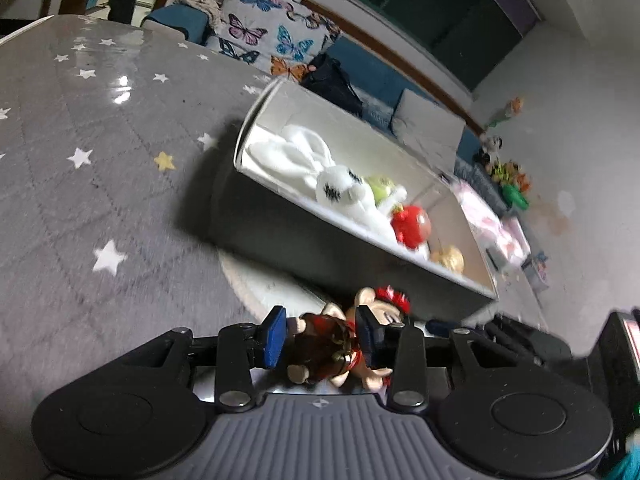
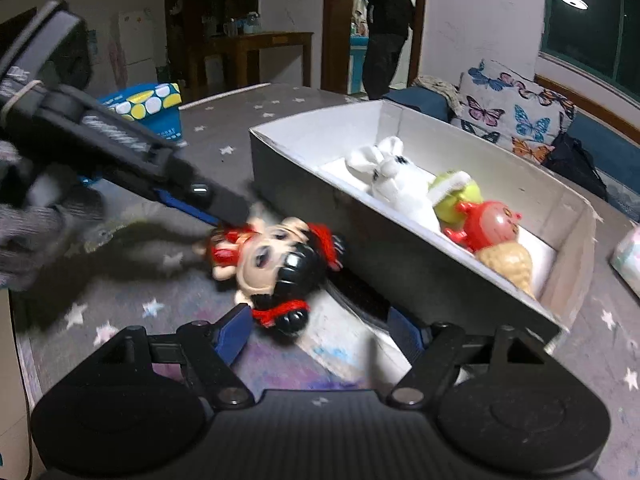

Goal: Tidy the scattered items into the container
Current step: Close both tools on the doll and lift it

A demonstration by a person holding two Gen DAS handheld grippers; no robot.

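Left gripper [image 1: 322,334] clamped on doll [image 1: 340,344] by its body, blue pads either side; doll beside box [image 1: 280,216], outside near wall, head hanging free. Right gripper [image 2: 320,332] spread wide, holding nothing, hovering just behind doll. Box already holds white plush rabbit [image 2: 396,176], red toy [image 2: 488,224]. Risk: heavy head swings, doll twists out, or clips box rim during lift.

Glossy plastic doll [image 2: 276,264], fluffy white cloth rabbit [image 2: 396,184], matt cardboard box [image 2: 360,240], shiny star-printed tablecloth [image 1: 80,128].
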